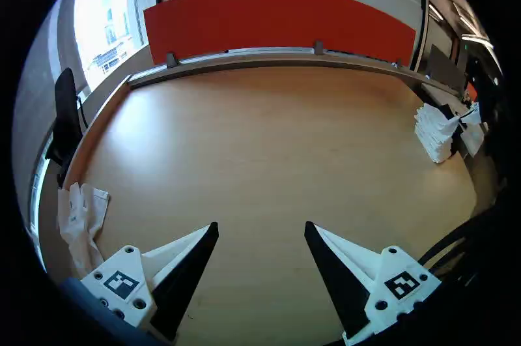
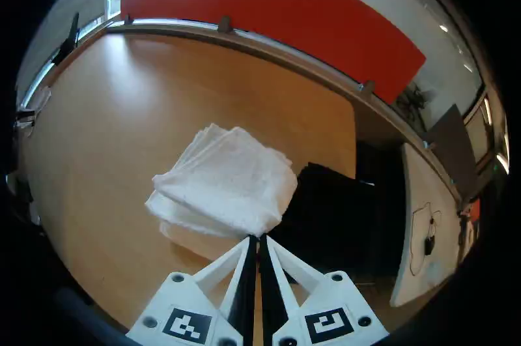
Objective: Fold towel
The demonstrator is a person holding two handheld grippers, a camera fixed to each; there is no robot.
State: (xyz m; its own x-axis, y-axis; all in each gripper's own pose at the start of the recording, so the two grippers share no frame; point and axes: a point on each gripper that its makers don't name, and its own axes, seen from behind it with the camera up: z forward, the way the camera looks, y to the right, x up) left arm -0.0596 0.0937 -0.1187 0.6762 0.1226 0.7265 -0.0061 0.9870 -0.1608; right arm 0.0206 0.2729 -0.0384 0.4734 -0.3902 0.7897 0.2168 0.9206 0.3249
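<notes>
- The right hand-held gripper (image 2: pixel 255 238) has its fingers pressed together, tips meeting the near corner of the towel (image 2: pixel 225 186) at 12 o'clock. Whether any cloth is pinched between them cannot be told.
- The towel, white and folded into several layers, sits on the wooden surface (image 2: pixel 130 98) close to its right-hand edge. A dark gap lies past that edge at 3 o'clock.
- The left hand-held gripper (image 1: pixel 260 225) has its fingers set wide apart above bare wood, with nothing between them.
- In the left gripper view, a crumpled white cloth (image 1: pixel 81 222) lies at the surface's edge at 8 o'clock, just beside the left finger.
- Farther off at 3 o'clock, a stack (image 1: pixel 437 134) of folded white towels stands near the surface's right edge.
- A black chair (image 1: pixel 65 118) stands off the surface at 9 o'clock.
- A red panel (image 1: pixel 280 20) runs along the far edge at 12 o'clock, with a bright window (image 1: pixel 104 20) at 10 o'clock.
</notes>
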